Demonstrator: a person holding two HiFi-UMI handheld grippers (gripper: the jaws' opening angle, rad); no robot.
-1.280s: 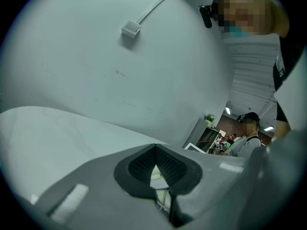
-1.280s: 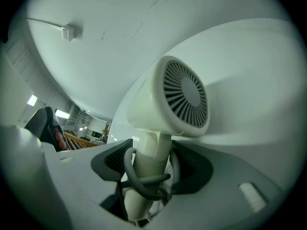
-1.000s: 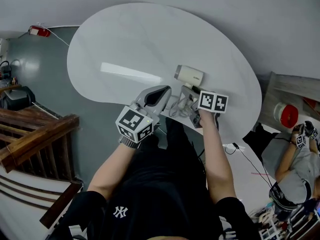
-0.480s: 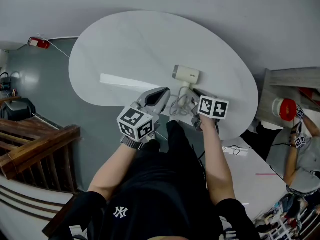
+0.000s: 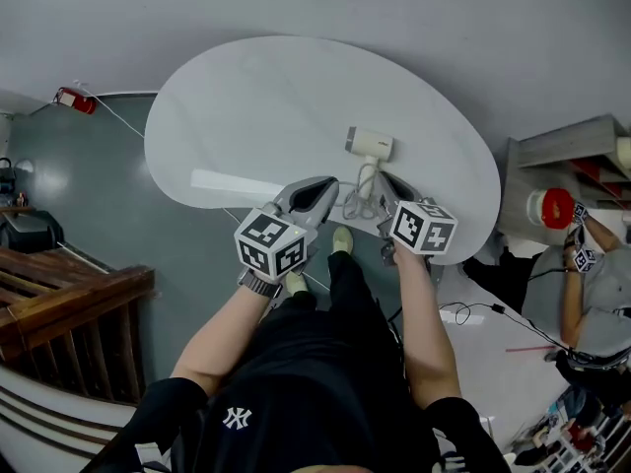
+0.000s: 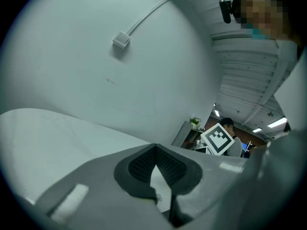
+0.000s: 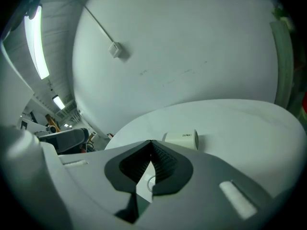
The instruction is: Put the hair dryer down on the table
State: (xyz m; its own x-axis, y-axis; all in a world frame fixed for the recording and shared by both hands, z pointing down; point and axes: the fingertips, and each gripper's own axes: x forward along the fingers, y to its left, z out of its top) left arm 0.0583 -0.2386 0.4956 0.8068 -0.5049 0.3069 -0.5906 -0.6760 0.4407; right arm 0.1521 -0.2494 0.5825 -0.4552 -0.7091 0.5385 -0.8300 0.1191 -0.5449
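Note:
The cream hair dryer (image 5: 370,144) lies on its side on the white oval table (image 5: 256,97), its cord (image 5: 360,201) looped toward the near edge. In the right gripper view the hair dryer (image 7: 181,139) sits just beyond the jaw tips, apart from them. My right gripper (image 5: 385,177) hovers near the table's near edge, shut with nothing in it; its jaw tips meet in its own view (image 7: 151,142). My left gripper (image 5: 331,180) is beside it on the left, also shut and empty (image 6: 154,146), with only bare table (image 6: 48,133) ahead of it.
The table's near edge runs right under both grippers, with grey floor (image 5: 108,195) to the left. A wooden railing (image 5: 69,304) stands at the lower left. Another person (image 5: 592,284) with marker cubes is at the far right, beside a red and white object (image 5: 550,208).
My right gripper has drawn back from the hair dryer toward the table's near edge. The dryer stays lying on the table. The left gripper has hardly moved.

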